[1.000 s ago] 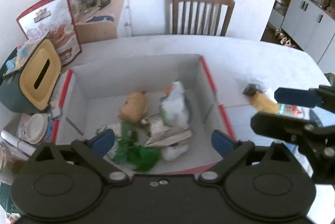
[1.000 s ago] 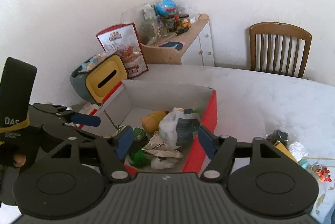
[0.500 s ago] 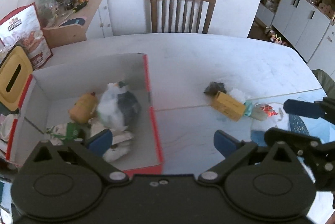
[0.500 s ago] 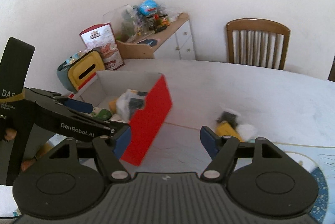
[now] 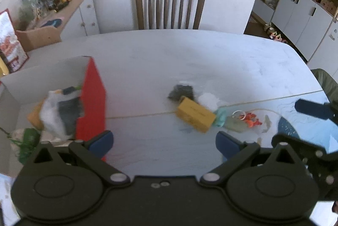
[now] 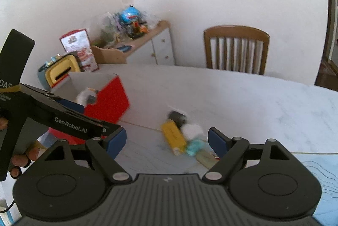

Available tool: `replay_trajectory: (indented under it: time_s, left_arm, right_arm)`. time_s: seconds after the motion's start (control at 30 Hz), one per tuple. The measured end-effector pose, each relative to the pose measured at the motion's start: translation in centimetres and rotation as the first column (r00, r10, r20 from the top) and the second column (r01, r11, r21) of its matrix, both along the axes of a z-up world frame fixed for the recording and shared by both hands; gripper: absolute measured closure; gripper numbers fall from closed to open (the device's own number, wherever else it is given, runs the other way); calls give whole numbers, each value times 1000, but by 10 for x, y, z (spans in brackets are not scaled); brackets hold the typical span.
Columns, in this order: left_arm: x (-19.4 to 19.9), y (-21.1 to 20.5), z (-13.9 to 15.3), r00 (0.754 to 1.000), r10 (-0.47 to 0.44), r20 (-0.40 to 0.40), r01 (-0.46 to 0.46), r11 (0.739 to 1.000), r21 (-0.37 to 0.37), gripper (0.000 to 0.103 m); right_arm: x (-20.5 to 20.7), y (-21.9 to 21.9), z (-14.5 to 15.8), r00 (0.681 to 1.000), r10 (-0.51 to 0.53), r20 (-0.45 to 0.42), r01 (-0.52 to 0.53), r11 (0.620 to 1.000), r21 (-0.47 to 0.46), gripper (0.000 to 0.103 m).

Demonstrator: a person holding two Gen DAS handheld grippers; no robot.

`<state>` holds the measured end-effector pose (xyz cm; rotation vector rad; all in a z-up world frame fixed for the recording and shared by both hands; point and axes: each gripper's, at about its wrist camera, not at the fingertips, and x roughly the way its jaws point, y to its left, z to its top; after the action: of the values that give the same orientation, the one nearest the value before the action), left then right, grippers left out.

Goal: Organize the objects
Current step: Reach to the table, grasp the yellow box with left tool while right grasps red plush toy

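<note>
From the left wrist camera: a pale, marble-look table point(image 5: 190, 56) fills the frame, a slatted wooden chair point(image 5: 170, 7) at 12 o'clock and a cluttered sideboard point(image 5: 69, 14) at 10. At 9 o'clock stands a red-sided cardboard box point(image 5: 93, 99), white inside, packed with soft bags and wrappers. Just right of centre lies the loose clutter: a blocky yellow carton point(image 5: 195, 115), a dark crinkled packet point(image 5: 181, 92) touching its far end, a white wad point(image 5: 208, 100) and a teal piece point(image 5: 220, 118) beside it. The left gripper point(image 5: 164, 142) hangs over bare tabletop, blue pads spread wide, nothing between them. The right gripper point(image 5: 295, 120) pokes in at 3 o'clock, one blue finger above the black one.

From the right wrist camera: the same box point(image 6: 107, 97) sits at 9 o'clock, a yellow-topped tissue holder point(image 6: 61, 72) behind it, the chair point(image 6: 236, 48) at 1. The carton point(image 6: 174, 136) lies at centre, pointing toward the lens, blurred. The right gripper point(image 6: 166, 140) is angled down toward the pile, its jaws opening, no pad touching anything. The left gripper point(image 6: 63, 120) crosses at 9 o'clock, a person's hand point(image 6: 20, 160) on its handle.
</note>
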<state>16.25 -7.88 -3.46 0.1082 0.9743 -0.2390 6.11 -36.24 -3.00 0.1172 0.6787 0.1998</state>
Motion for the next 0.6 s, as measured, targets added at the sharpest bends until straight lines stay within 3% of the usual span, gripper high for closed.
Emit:
replay_trajectory:
  time_s: [0.23,0.6]
  left_arm:
    - [31,-23,-20,996,70,-59,-72,997,-30,0]
    - [73,-49,-61,979,133,-157,-134,991,7,1]
  right_arm:
    - [9,-31,-24,999,-13,-51,13,1000,5,18]
    - [28,-50,-63,993,7,-119,-9,1000,-22,18]
